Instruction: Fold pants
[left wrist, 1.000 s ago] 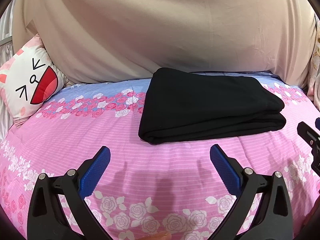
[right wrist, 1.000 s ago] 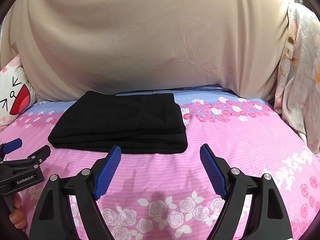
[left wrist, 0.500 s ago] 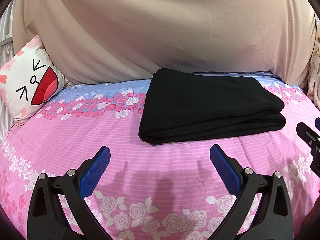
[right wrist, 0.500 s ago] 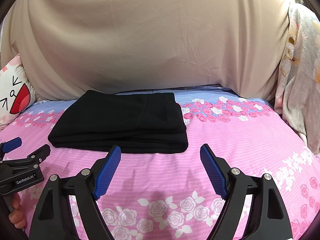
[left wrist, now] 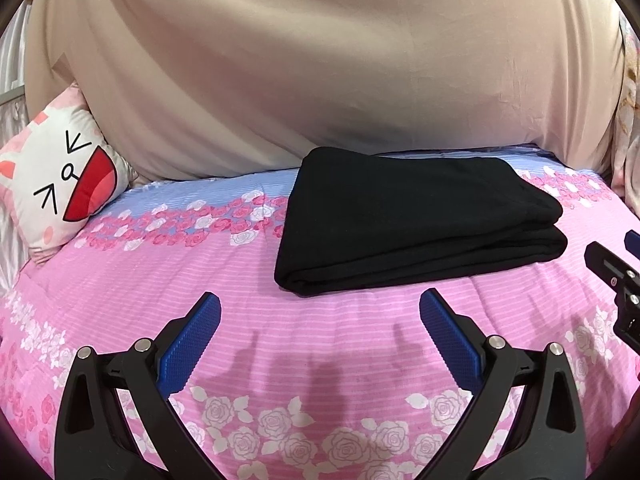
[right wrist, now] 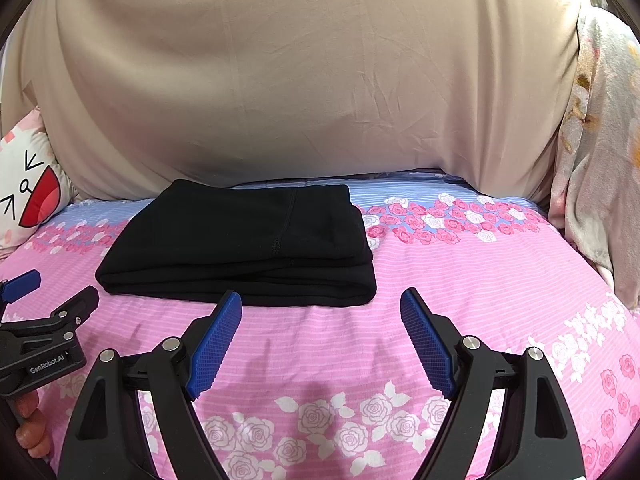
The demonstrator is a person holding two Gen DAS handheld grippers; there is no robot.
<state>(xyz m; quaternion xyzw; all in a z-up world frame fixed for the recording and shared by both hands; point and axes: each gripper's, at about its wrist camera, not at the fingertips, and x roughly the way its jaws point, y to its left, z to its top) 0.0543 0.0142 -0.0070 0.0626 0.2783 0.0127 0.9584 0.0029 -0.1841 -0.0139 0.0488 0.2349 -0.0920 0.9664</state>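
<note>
Pants lie folded on the bed: soft, light, layers likely to slide. We'd pinch the near stacked edge. Left gripper and right gripper both gape, empty.

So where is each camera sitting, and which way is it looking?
Left wrist: sits on the left gripper, looking forward over the pink rose-patterned bedspread at the folded black pants; its open blue-padded fingers show, and the right gripper's tip at the right edge.
Right wrist: sits on the right gripper, facing the same way; the left gripper and the person's fingertips show at the left.
Both share the pants, the bedspread, the beige draped sheet and the white cat-face pillow.
</note>
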